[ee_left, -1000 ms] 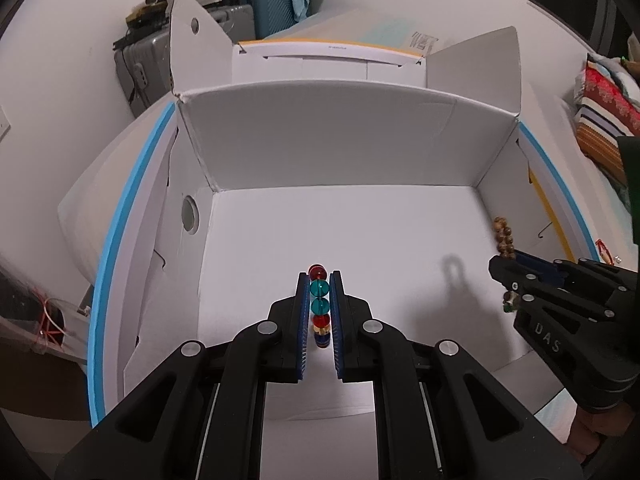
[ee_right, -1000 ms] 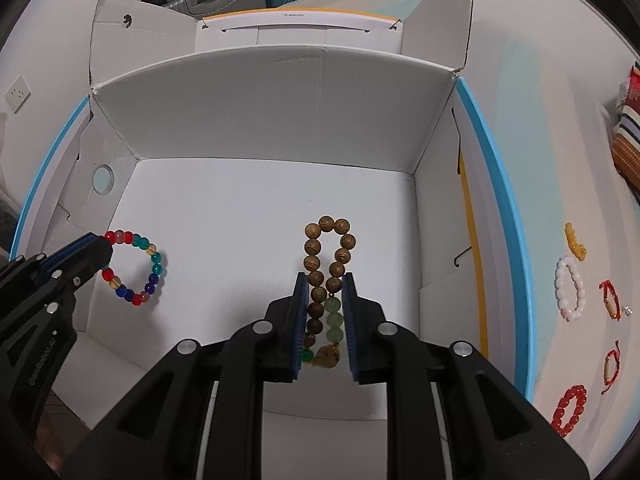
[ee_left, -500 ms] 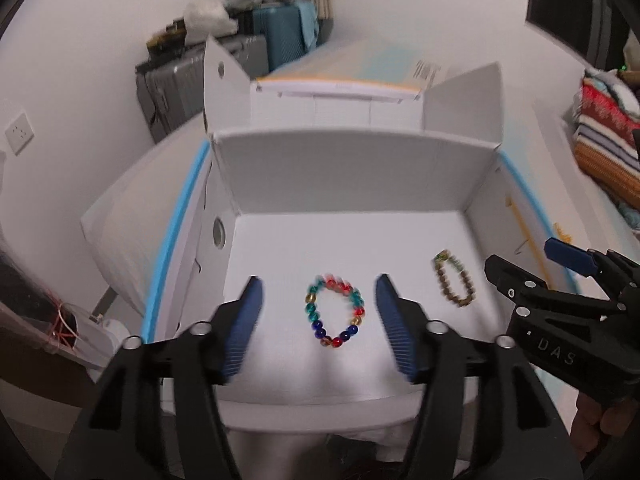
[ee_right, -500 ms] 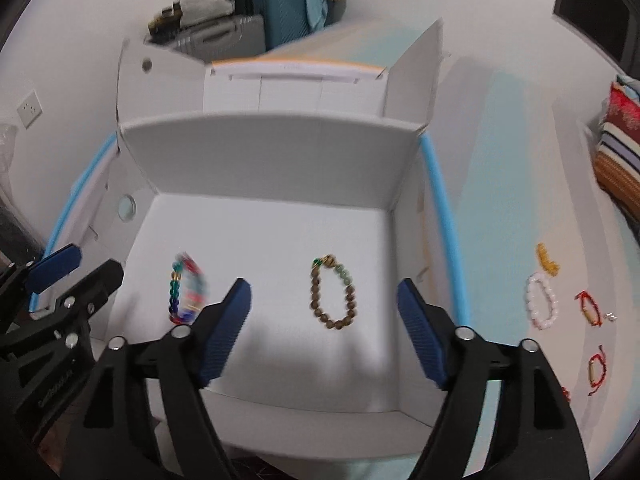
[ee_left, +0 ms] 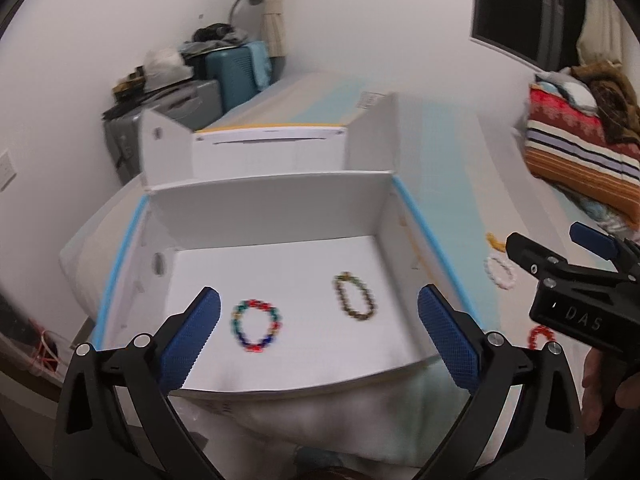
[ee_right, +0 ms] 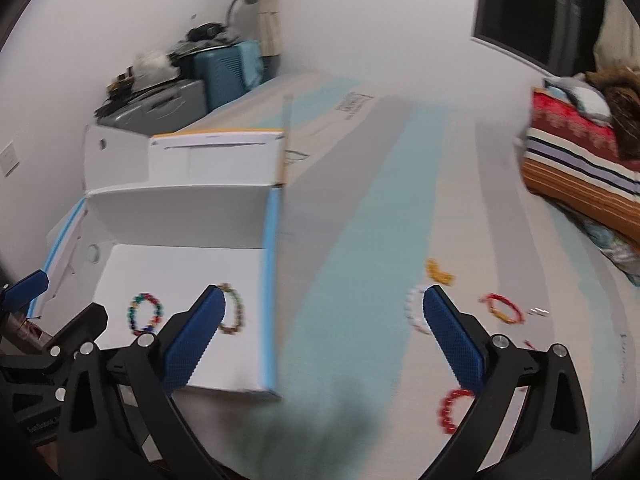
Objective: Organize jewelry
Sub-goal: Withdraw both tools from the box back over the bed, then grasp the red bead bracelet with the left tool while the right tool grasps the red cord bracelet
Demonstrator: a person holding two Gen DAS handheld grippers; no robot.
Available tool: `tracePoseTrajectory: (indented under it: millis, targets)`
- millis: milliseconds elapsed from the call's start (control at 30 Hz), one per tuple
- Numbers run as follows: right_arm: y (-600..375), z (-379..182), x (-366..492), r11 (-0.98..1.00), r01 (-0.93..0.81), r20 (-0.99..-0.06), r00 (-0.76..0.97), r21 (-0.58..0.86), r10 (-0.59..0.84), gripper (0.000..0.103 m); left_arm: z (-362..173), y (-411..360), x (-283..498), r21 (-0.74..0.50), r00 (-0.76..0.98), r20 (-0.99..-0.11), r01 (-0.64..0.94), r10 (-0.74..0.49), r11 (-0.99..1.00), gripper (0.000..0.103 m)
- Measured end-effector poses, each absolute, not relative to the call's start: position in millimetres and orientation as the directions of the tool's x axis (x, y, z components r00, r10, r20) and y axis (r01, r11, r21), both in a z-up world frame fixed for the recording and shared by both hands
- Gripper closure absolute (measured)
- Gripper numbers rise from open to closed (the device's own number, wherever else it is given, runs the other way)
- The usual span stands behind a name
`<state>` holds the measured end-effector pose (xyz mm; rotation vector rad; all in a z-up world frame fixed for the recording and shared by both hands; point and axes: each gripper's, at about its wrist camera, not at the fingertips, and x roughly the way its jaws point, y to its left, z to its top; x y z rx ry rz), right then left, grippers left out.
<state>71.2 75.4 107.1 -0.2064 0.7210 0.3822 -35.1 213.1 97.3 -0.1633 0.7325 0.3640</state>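
A white open box point(ee_left: 280, 196) sits on the bed. Inside lie a multicoloured bead bracelet point(ee_left: 257, 325) and a brown wooden bead bracelet point(ee_left: 356, 297); both also show in the right wrist view, the multicoloured bracelet point(ee_right: 146, 314) and the brown bracelet point(ee_right: 236, 312). My left gripper point(ee_left: 320, 338) is open and empty above the box's near edge. My right gripper point(ee_right: 320, 332) is open and empty, to the right of the box over the bed. On the bed lie a white bracelet point(ee_right: 414, 312), a yellow one point(ee_right: 439, 272), a red-and-yellow one point(ee_right: 502, 308) and a red bead one point(ee_right: 452, 406).
The box's lid flaps point(ee_left: 264, 148) stand up at the back. A striped folded blanket point(ee_left: 580, 156) lies at the far right. Suitcases point(ee_left: 224, 76) stand by the wall behind the bed. The right gripper shows at the right of the left wrist view point(ee_left: 568, 264).
Both grippers opened and let their bracelets drop into the box, then pulled back. The right gripper has swung right toward the bracelets on the bed.
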Motion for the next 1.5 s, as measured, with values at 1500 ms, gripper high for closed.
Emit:
tracePoseTrajectory:
  millis: [1500]
  targets:
    - [-211.4,-74.4,198.9,0.997,-0.042,-0.862,0.501,0.062,0.074,0.008,-89.4,-36.2,119.3,-0.015,0.548,-0.835,0.070,-0.051,0.997,0.007]
